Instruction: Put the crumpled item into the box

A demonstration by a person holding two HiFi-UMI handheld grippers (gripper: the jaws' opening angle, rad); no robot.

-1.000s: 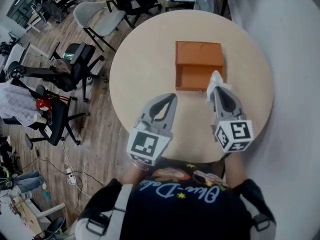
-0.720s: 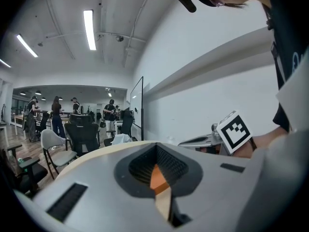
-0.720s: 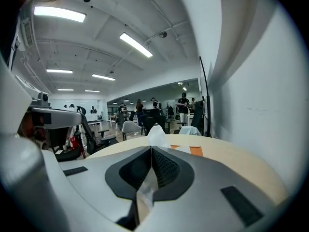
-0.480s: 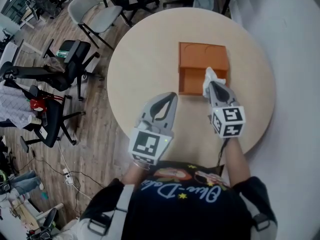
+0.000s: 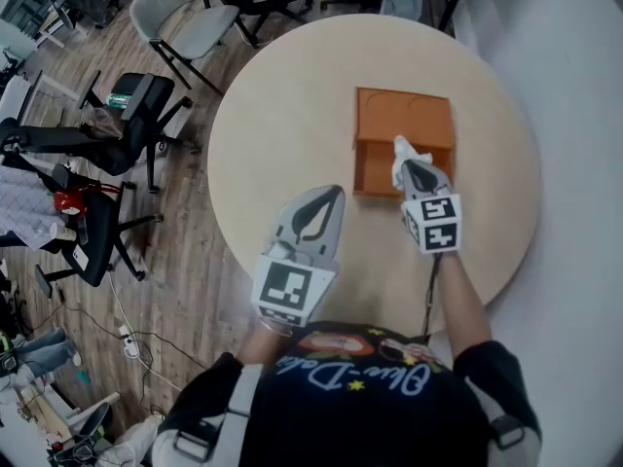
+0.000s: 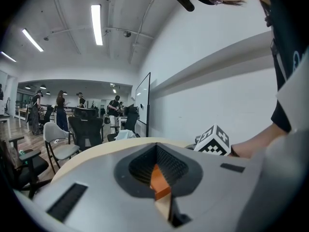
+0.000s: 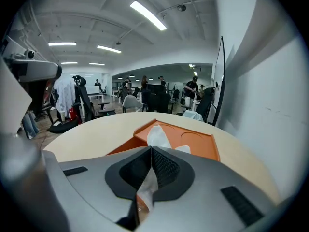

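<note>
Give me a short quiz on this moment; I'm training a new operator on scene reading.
1. True or false: the orange box sits on the round table.
2. The left tool has its jaws: A) wide apart; B) together, with nothing held; C) closed on the box.
3. Fill in: the right tool is shut on the ____.

Key: 1 true; 2 B; 3 crumpled tissue.
</note>
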